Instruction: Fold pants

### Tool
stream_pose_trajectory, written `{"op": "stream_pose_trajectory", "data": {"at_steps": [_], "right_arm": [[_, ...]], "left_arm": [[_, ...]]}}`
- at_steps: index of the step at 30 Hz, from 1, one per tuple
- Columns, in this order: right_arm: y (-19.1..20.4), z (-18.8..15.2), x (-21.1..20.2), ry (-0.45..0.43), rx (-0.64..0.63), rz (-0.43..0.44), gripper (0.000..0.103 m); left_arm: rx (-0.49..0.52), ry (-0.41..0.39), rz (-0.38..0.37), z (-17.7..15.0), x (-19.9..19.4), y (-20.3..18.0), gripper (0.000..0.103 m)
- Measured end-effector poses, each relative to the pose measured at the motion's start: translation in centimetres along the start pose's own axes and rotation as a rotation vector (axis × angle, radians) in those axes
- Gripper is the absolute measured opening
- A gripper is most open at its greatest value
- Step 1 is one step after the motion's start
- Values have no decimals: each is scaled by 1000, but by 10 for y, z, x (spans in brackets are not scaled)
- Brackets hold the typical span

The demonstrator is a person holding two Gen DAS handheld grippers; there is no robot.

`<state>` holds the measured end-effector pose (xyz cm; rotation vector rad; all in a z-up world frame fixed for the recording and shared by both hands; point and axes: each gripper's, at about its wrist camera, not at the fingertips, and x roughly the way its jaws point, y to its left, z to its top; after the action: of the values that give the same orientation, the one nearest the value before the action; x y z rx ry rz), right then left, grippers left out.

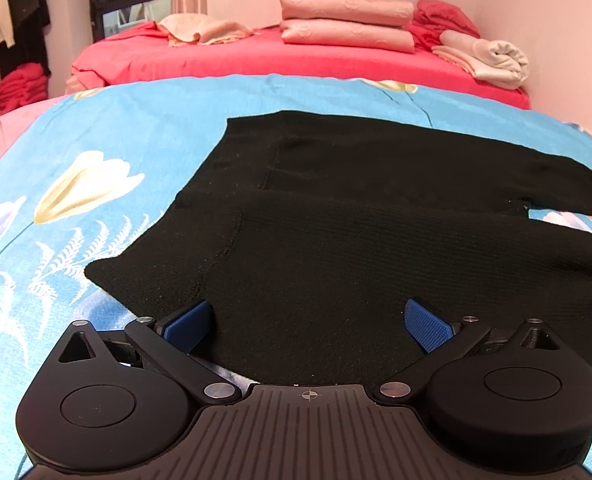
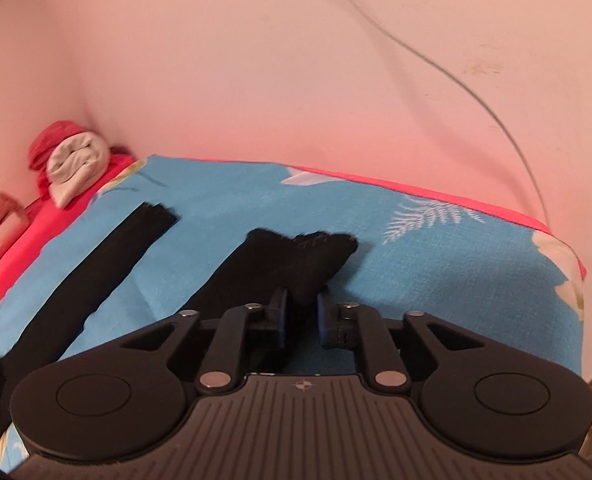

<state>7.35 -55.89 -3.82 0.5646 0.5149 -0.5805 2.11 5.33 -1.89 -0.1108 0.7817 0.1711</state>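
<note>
Left wrist view: black pants [image 1: 335,232] lie spread flat on a blue flowered sheet [image 1: 108,152] over the bed. Waist end is nearest the camera, legs run off to the right. Left claw [image 1: 309,322] stands wide open just above the waist edge, blue pads [image 1: 425,326] on either side of the cloth, neither pressing it. Beyond the pants, on a red bedcover [image 1: 256,58]: two stacked pink pillows [image 1: 347,24], rolled towels to their right, a crumpled peach cloth to their left. Dark clothes hang far left of the pants.

Right wrist view: both pant legs [image 2: 108,256] stretch across the sheet [image 2: 435,272], apart from each other. Right claw [image 2: 301,316] is closed on the cuff [image 2: 307,264] of the nearer leg; the cuff bunches up and lifts off the sheet beyond the pads. The other leg lies flat to its left. A grey rolled cloth [image 2: 78,168] sits in the wall corner, past that leg. A thin cable [image 2: 491,116] runs down the pink wall.
</note>
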Motion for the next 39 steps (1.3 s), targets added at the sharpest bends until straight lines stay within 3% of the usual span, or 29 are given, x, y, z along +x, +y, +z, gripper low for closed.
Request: {"op": "stream_pose_trajectory", "data": {"at_steps": [1,2,3,4,5,7,10,16,20,21,23,24,27,28,32,33,34,36,39], "right_arm": [[1,2,-2,-14,24,-24,47],[-4,1,-11,-43,43,-64,61],[0,0,-20,-88,42,-117,80],[6,-3,-27,-146,20,-162,89],[15,-5,-37,-195,-17,-183,91],[32,-14,-57,-233,-104,-137,90],[65,-39,-89,-202,-220,65,91],[160,-127,-132,117,-598,583,91],[209,-192,-160,116,-925,693,87],[215,-204,-161,89,-983,686,82],[222,-216,-154,72,-1046,628,59],[221,-222,-152,91,-1057,612,28],[202,-219,-154,121,-1042,616,9],[197,-216,-158,120,-1054,600,8],[189,-212,-171,93,-1015,577,14],[192,-215,-178,65,-1027,608,28],[196,-221,-187,44,-1054,655,53],[207,-241,-204,2,-1146,751,73],[232,-283,-223,-56,-1345,818,72]], "left_arm": [[0,-1,-2,0,0,0,103],[-1,-4,-5,-1,-1,1,103],[-3,-9,-7,-1,-1,2,103],[-4,-11,-8,-1,0,1,103],[-4,-13,-8,-2,-1,1,103],[-4,-16,-7,-2,-1,1,103],[-5,-17,-9,-2,-1,1,103],[-5,-20,-12,-3,-2,1,103],[-6,-22,-16,-3,-2,1,103],[-6,-22,-15,-3,-2,1,103],[-6,-23,-17,-3,-3,1,103],[-8,-24,-20,-3,-3,2,103],[-14,-28,-32,-3,-4,5,103],[-19,-32,-38,-3,-4,6,103],[-35,-42,-48,-4,-6,8,103],[-36,-41,-51,-3,-7,9,103],[-38,-41,-56,-2,-8,9,103],[-38,-31,-61,0,-13,11,103],[-37,-35,-51,2,-25,15,103]]}}
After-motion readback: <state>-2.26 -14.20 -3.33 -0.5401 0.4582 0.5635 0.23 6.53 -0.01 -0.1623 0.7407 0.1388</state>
